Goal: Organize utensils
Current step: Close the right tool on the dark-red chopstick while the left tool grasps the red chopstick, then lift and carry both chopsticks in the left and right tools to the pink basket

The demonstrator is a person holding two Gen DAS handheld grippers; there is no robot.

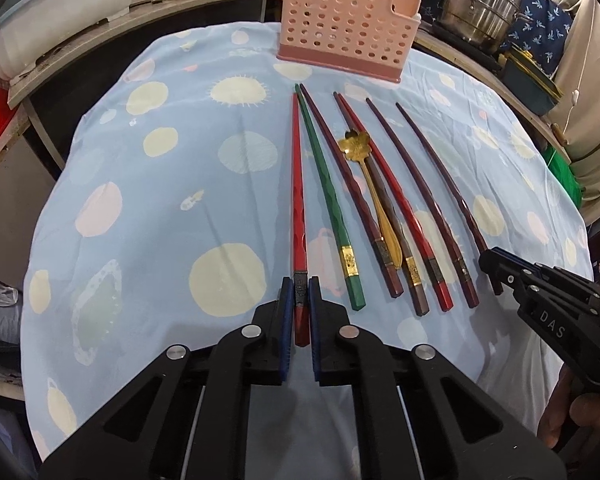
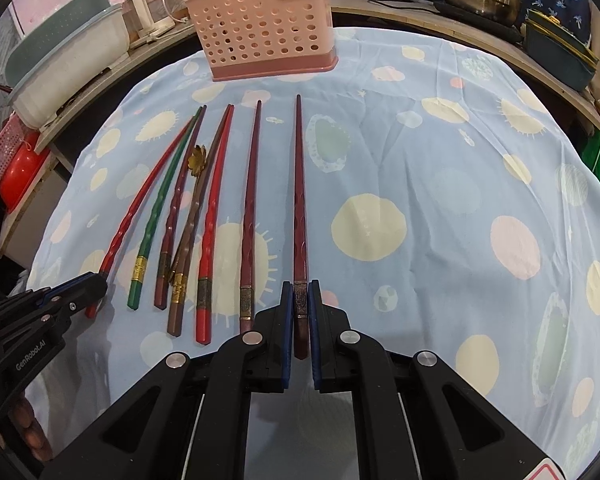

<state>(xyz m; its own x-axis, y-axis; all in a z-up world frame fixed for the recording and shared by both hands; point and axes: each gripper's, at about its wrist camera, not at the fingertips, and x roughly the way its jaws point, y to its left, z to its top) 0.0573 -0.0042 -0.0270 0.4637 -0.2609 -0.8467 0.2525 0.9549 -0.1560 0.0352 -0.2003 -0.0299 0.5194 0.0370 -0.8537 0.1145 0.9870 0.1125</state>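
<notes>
Several chopsticks lie in a row on the blue spotted cloth (image 1: 160,208), with a gold spoon (image 1: 356,148) among them. My left gripper (image 1: 300,292) is shut on the thick end of the leftmost red chopstick (image 1: 298,184). My right gripper (image 2: 300,294) is shut on the thick end of the rightmost dark maroon chopstick (image 2: 299,184). Both chopsticks still lie along the cloth. A pink perforated utensil basket (image 1: 340,28) stands upright at the far edge; it also shows in the right wrist view (image 2: 260,28). Each gripper shows in the other's view: the right one (image 1: 496,276), the left one (image 2: 96,284).
Between the held sticks lie a green chopstick (image 1: 328,196), more maroon and red ones (image 1: 400,200) and a brown one. Steel pots (image 1: 480,12) stand behind right. A white tub (image 2: 68,56) and a red basin (image 2: 20,176) sit at left.
</notes>
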